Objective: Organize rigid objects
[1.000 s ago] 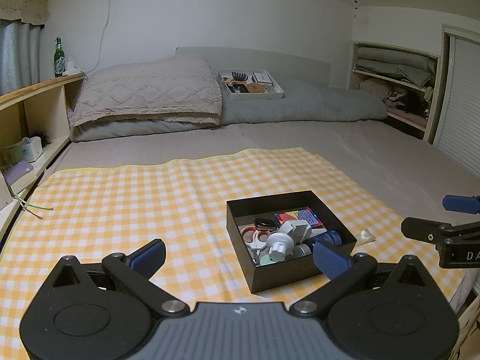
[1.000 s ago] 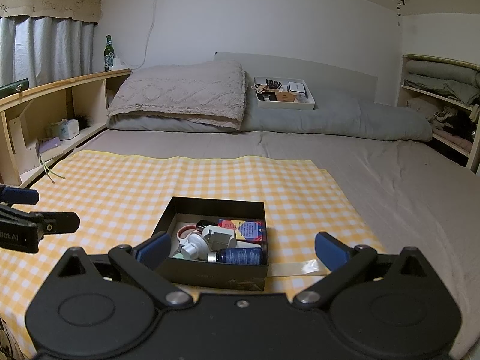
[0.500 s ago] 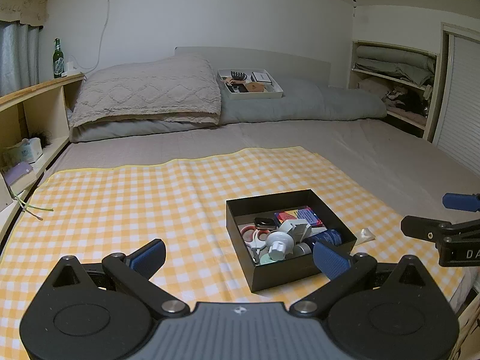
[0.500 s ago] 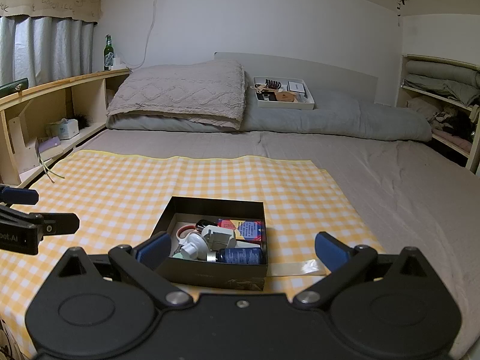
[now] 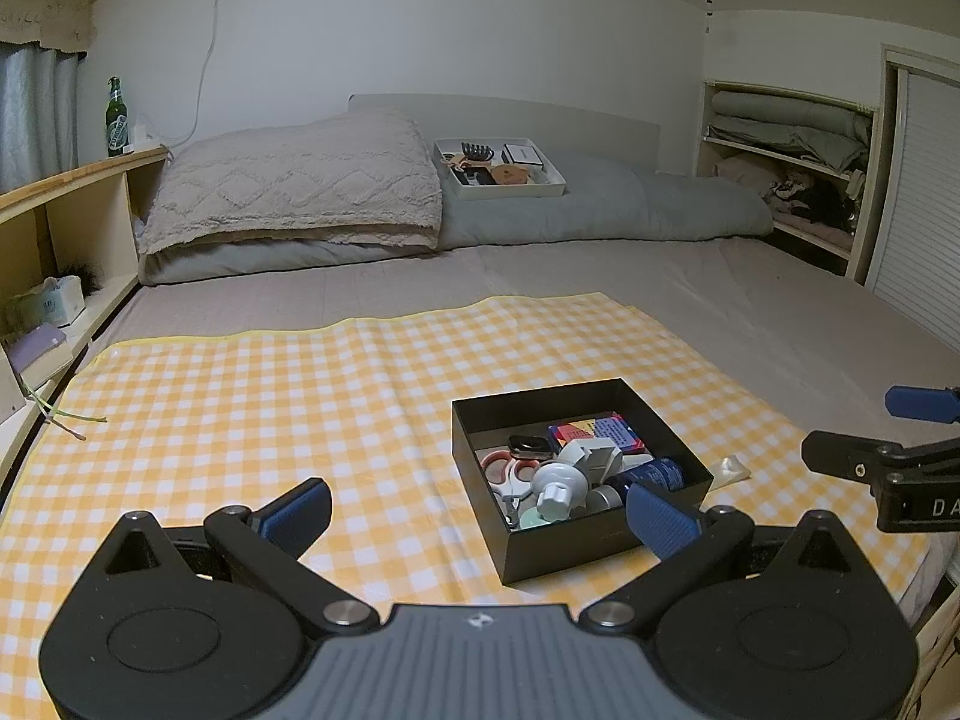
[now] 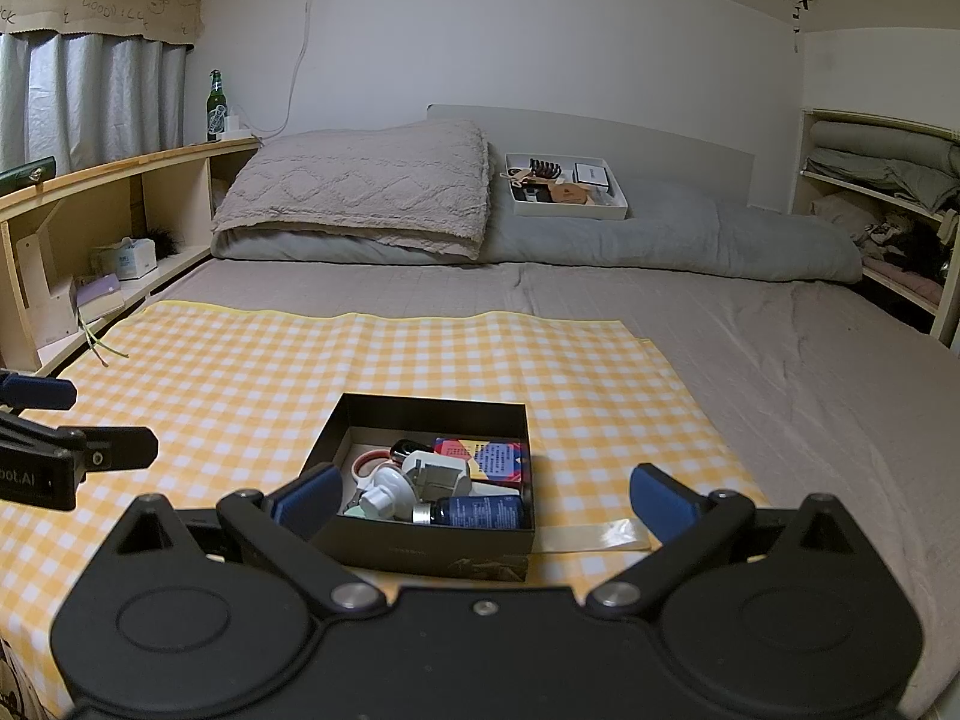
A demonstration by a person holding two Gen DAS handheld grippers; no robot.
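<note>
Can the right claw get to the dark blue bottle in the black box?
Probably yes. The right claw is open and empty, and the dark blue bottle lies on top of the pile by the near wall of the black box, which has no lid. Only that low wall is between them, so coming from above should work.

From your left gripper (image 5: 480, 510), bare checkered cloth (image 5: 252, 408) runs from 9 to 12 o'clock; the black box (image 5: 576, 546) blocks 1 o'clock, your right gripper (image 5: 888, 456) 3 o'clock.
</note>
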